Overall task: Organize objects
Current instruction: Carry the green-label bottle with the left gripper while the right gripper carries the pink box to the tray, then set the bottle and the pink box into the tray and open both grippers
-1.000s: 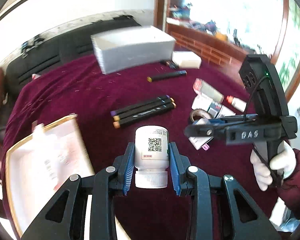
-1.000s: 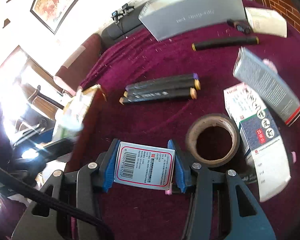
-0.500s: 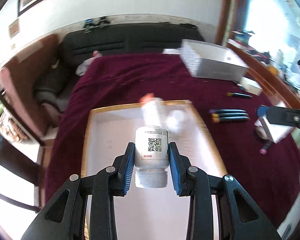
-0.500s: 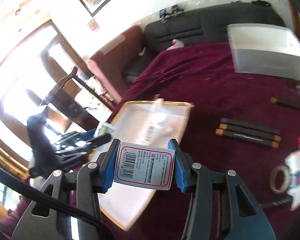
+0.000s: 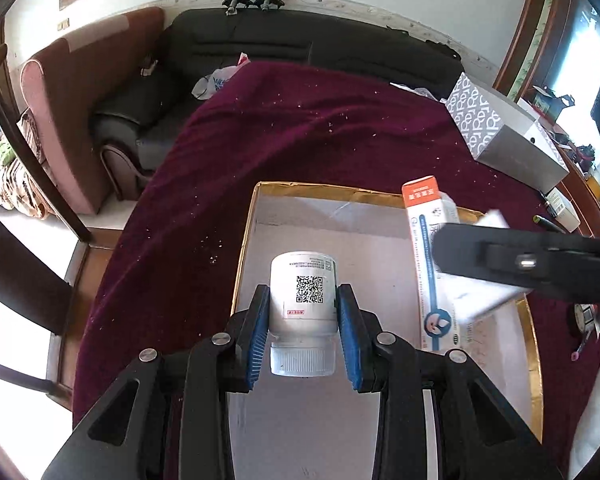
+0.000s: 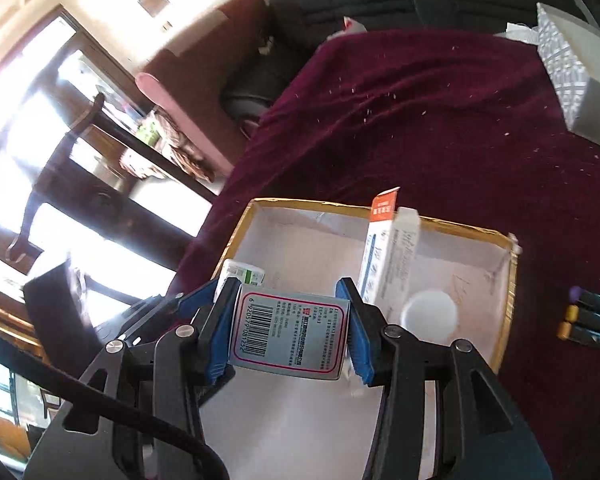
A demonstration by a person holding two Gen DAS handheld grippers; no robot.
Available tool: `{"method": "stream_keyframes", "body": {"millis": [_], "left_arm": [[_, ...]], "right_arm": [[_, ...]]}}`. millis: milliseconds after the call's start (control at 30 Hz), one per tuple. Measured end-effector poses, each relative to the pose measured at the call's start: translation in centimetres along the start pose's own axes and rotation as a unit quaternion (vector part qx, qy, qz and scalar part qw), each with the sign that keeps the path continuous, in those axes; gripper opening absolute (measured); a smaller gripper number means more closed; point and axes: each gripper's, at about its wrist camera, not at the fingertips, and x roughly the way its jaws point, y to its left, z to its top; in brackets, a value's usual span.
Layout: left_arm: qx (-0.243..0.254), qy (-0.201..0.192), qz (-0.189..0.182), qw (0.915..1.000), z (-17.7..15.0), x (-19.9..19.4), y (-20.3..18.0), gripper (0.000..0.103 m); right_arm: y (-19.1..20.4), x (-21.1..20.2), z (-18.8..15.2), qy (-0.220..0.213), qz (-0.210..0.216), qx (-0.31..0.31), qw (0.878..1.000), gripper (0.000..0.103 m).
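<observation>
White plastic bottle (image 5: 303, 297) pinched in left tongs (image 5: 303, 332), blue pads on its sides, cap toward the camera, long axis running along the fingers. Right tongs (image 6: 290, 334) clamp a small barcode box (image 6: 289, 336) across its width, flat printed face up.

Both loads hang over the gold-rimmed white tray (image 5: 256, 216) on the maroon cloth (image 5: 300, 128). Bottle is above the tray's left edge, about midway along it; box is above the near left part, judging from the right wrist view.

Tray contents: tall orange-topped carton (image 6: 382, 248) near the far right corner, a white round cap (image 6: 430, 312) beside it, and a green-and-white packet (image 6: 242, 274) by the left edge.

Next move likely straight down: bare floor lies directly beneath both. Left tongs sit nearer the left rim, so the bottle risks catching it.
</observation>
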Motion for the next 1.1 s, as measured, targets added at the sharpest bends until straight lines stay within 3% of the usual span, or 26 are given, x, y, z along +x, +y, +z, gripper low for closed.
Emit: {"method": "stream_keyframes", "body": {"millis": [200,467,867,1100], "left_arm": [[0.011,-0.004,0.012,0.9999,0.1,0.1,-0.3,0.028],[0.034,-0.027,0.064,0.9970,0.1,-0.1,-0.7,0.028],[0.040,-0.047,0.088,0.9942,0.0,-0.8,-0.9,0.029],[0.039,-0.060,0.096,0.9928,-0.2,-1.8,-1.5,0.039]], "right_arm": [[-0.4,1.7,0.8,0.005,-0.021,0.007,1.000,0.048],[-0.5,2.9,1.2,0.004,-0.038,0.008,0.999,0.048],[0.5,3.4,1.0,0.005,-0.041,-0.009,0.999,0.048],[1.1,1.8,0.8,-0.019,-0.049,-0.021,0.998,0.050]]}}
